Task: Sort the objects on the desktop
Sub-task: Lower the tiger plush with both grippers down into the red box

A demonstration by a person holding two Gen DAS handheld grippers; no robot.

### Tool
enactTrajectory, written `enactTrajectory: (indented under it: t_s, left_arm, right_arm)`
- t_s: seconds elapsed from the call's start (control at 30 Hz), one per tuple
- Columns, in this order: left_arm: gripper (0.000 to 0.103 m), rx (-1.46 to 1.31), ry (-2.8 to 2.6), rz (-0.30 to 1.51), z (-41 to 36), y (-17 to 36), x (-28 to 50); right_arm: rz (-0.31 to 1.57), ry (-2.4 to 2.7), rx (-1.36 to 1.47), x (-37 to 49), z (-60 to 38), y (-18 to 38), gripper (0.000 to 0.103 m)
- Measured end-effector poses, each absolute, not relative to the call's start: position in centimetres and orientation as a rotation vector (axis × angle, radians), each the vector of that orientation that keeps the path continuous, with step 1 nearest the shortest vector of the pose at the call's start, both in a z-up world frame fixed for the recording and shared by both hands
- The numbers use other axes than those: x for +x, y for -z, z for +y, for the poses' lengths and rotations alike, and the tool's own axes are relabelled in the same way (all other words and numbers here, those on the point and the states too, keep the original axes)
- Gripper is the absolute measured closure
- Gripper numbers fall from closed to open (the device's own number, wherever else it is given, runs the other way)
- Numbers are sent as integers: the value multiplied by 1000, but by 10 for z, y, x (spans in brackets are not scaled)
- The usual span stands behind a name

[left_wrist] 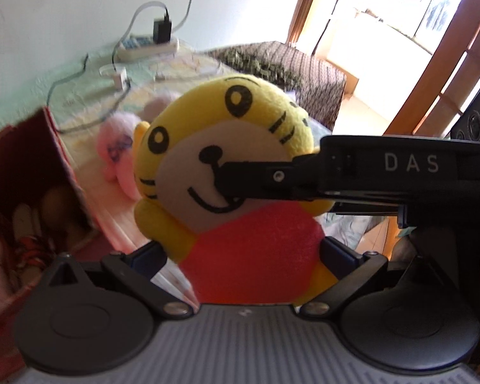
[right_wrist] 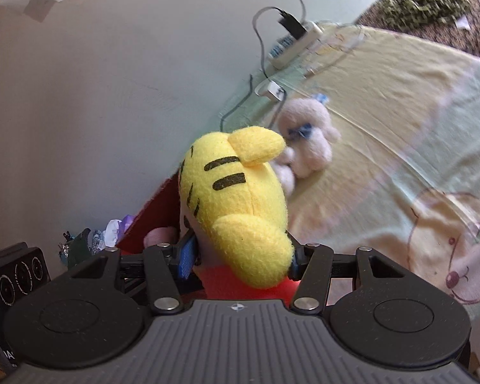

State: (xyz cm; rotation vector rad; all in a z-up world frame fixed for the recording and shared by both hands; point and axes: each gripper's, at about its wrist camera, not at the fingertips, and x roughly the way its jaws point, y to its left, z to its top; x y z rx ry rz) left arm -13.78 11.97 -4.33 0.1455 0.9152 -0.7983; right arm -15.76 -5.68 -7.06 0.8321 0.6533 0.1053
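Both tongs [left_wrist: 243, 256] [right_wrist: 241, 260] clamp the tiger plush [left_wrist: 227, 166]; its legs hidden

Both wrist cameras sit very close to the yellow tiger plush [left_wrist: 227, 172], the left facing its face, the right its back [right_wrist: 236, 198]; both look beyond toward the pink plush [left_wrist: 116, 156] and wall-side power strip [right_wrist: 296, 46]

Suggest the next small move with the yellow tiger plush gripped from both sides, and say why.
Probably release one gripper. The left gripper is shut on the yellow tiger plush at its red body, and the right gripper clamps it as well, so it is held twice. The red box, already holding soft toys, sits just left; one gripper could then carry the plush over it. The pink plush waits on the cloth.
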Motion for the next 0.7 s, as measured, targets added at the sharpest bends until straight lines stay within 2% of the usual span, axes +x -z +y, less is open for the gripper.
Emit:
enactTrajectory:
  t_s: [0.37,0.7]
  left_arm:
    - [2,87,714,750,171,-1,-117]
    - [1,21,601,772,213,6,-67]
  right_arm:
    - [554,-236,670,-117,-12,18,47]
    - [593,-318,601,-58,25,17,47]
